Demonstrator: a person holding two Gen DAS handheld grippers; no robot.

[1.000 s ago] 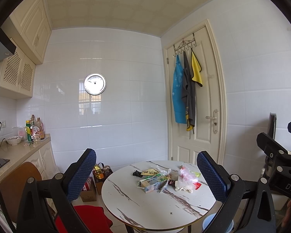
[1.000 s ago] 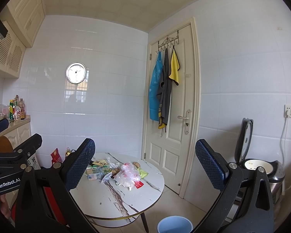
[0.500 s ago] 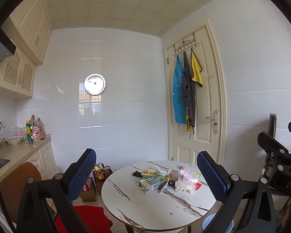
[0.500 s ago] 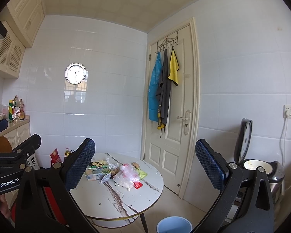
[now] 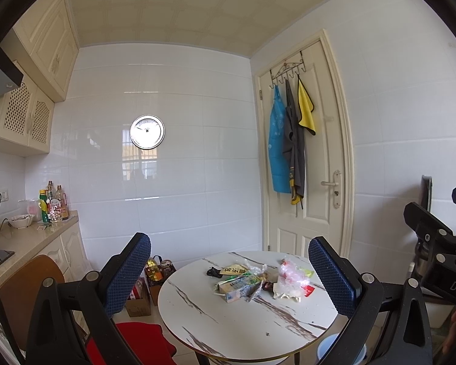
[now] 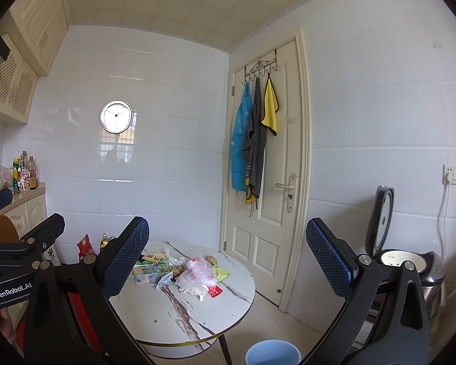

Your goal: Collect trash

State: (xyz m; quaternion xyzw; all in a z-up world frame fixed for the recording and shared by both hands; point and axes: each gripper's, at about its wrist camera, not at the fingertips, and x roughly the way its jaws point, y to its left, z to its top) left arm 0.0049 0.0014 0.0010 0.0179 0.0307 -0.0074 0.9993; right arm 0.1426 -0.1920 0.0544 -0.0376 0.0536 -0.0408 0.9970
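Observation:
A heap of trash lies on a round marble-patterned table [image 5: 228,328] [image 6: 179,319]: a milk carton [image 5: 238,289] [image 6: 149,275], a clear plastic bag [image 5: 290,279] [image 6: 197,276], a yellow wrapper [image 5: 234,270] and a small red packet [image 6: 214,291]. A blue bucket [image 6: 272,352] [image 5: 326,346] stands on the floor beside the table. My left gripper [image 5: 228,270] is open, held back from the table with nothing between its fingers. My right gripper [image 6: 228,258] is open too, also well short of the trash.
A white door [image 6: 270,182] with hanging cloths is behind the table. A rice cooker [image 6: 410,261] with raised lid sits at the right. A wooden chair with a red cushion [image 5: 136,340] stands left of the table. Bottles stand on the counter [image 5: 27,237].
The views have shifted only very slightly. Both grippers stay open and the trash has not moved.

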